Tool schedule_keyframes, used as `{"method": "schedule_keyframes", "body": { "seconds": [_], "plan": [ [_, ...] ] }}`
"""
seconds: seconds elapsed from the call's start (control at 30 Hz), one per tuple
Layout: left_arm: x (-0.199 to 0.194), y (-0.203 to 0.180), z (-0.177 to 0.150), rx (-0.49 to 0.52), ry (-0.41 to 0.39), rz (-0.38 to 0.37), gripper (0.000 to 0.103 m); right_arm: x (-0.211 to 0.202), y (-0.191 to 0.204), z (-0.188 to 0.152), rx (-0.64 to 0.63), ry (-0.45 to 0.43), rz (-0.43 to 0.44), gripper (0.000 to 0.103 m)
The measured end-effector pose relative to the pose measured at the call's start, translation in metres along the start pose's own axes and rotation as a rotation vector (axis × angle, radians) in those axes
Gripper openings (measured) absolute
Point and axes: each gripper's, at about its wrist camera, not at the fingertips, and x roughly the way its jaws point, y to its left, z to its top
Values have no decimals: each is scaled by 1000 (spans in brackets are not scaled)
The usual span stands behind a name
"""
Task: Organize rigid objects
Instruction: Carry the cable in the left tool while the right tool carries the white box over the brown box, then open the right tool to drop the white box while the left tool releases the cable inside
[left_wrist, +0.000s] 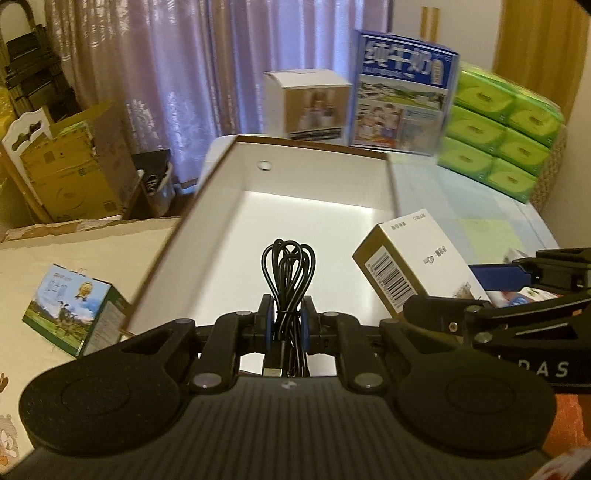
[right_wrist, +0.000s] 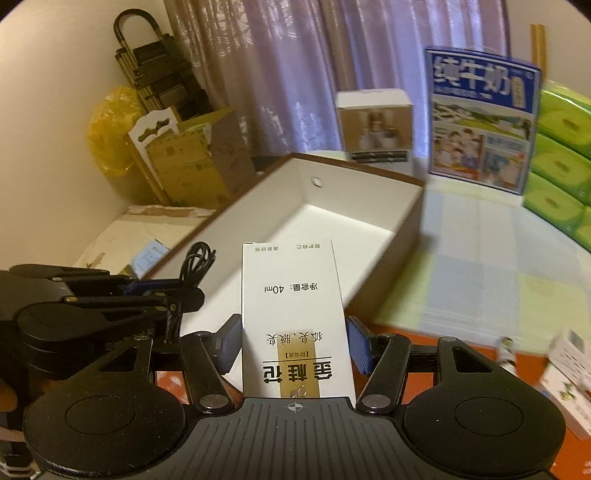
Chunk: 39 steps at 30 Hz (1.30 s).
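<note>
The left gripper (left_wrist: 288, 317) is clamped tight on a coiled black USB cable (left_wrist: 289, 269), whose loops stand up over the near end of an open white tray box with a brown rim (left_wrist: 236, 173). To its right, the right gripper (right_wrist: 293, 341) grips a white carton with a gold label (right_wrist: 295, 306) between its blue pads (right_wrist: 358, 343); the carton hangs over the near right corner of the tray.

The tray lies on a bed-like surface, cream cloth (left_wrist: 74, 251) to the left and a pale blue and green checked mat (right_wrist: 480, 251) to the right. A small green-and-blue milk carton (left_wrist: 74, 306) lies tilted near left of the tray. At the far edge stand a white photo box (left_wrist: 308, 105), a tall blue milk case (left_wrist: 406, 99) and stacked green tissue packs (left_wrist: 506, 125). Lilac curtains (left_wrist: 184, 66) hang behind; cardboard boxes (left_wrist: 74, 166) sit far left on the floor.
</note>
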Motion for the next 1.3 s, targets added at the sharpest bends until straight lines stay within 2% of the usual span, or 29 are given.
{"method": "schedule_keyframes", "body": {
  "seconds": [0.33, 0.67, 0.97, 1.13, 1.3],
  "plan": [
    [36, 45, 20, -20, 23, 17, 11, 57, 27, 34, 1, 18, -14, 56],
    [83, 64, 28, -23, 89, 7, 11, 107, 20, 49, 38, 77, -42, 56],
    [113, 67, 22, -24, 168, -4, 11, 140, 12, 42, 53, 153, -53, 56],
    [121, 69, 17, -20, 196, -7, 11, 153, 12, 35, 15, 208, -71, 57],
    [123, 69, 13, -22, 206, -9, 11, 154, 12, 30, 4, 213, -67, 59]
  ]
}}
